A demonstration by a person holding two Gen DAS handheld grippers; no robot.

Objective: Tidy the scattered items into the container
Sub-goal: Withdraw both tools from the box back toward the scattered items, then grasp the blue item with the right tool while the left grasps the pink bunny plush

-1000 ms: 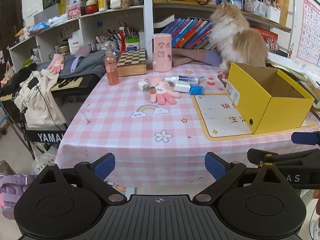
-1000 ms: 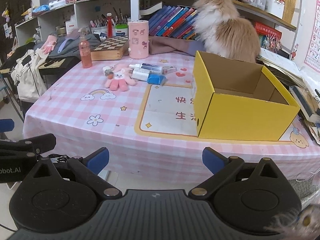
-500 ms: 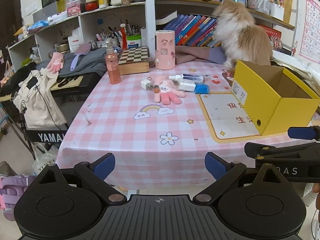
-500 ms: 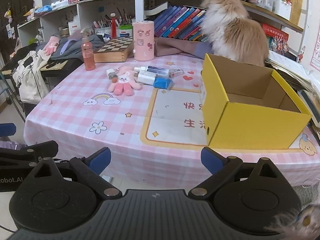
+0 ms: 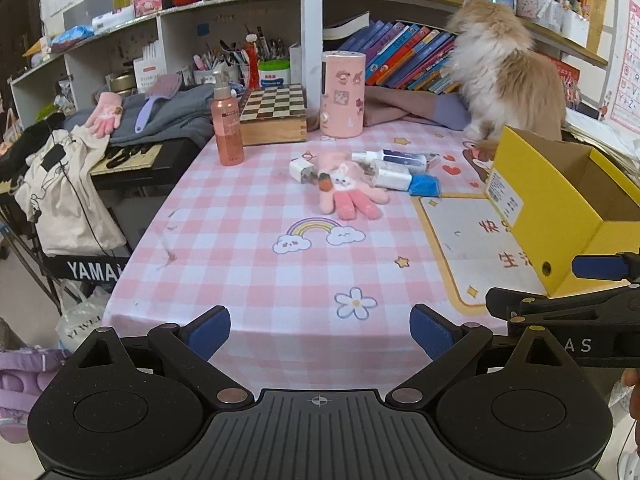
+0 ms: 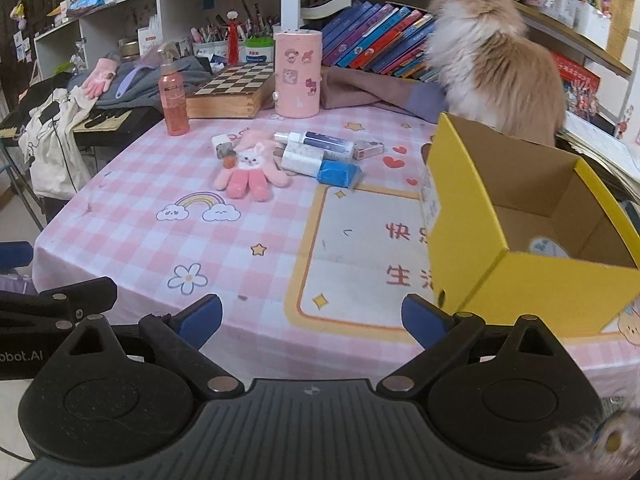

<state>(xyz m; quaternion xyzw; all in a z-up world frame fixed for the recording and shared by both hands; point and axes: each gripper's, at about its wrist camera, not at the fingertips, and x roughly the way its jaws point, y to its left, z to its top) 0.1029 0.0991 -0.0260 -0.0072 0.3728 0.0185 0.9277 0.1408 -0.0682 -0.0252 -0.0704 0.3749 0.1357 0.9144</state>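
An open yellow cardboard box [image 5: 560,216] [image 6: 532,264] stands on the right of the pink checked table. Scattered mid-table are a pink bunny glove [image 5: 348,196] [image 6: 250,174], a white charger plug [image 5: 301,170] [image 6: 221,145], a dark-blue-and-white tube [image 5: 400,157] [image 6: 320,142], a white bottle [image 5: 390,178] [image 6: 302,160], a blue packet [image 5: 425,186] [image 6: 338,172] and a small red-and-white box [image 6: 368,148]. My left gripper [image 5: 320,330] and right gripper [image 6: 310,320] are open and empty at the table's near edge.
A fluffy cat [image 5: 508,76] [image 6: 492,60] sits behind the box. A pink spray bottle [image 5: 227,124], a chessboard box [image 5: 274,114] and a pink canister [image 5: 343,94] stand at the back. Shelves with books rise behind. A keyboard with clothes [image 5: 132,152] is at left.
Both grippers have moved forward toward the table and stayed open. The cat has shifted a little behind the box.
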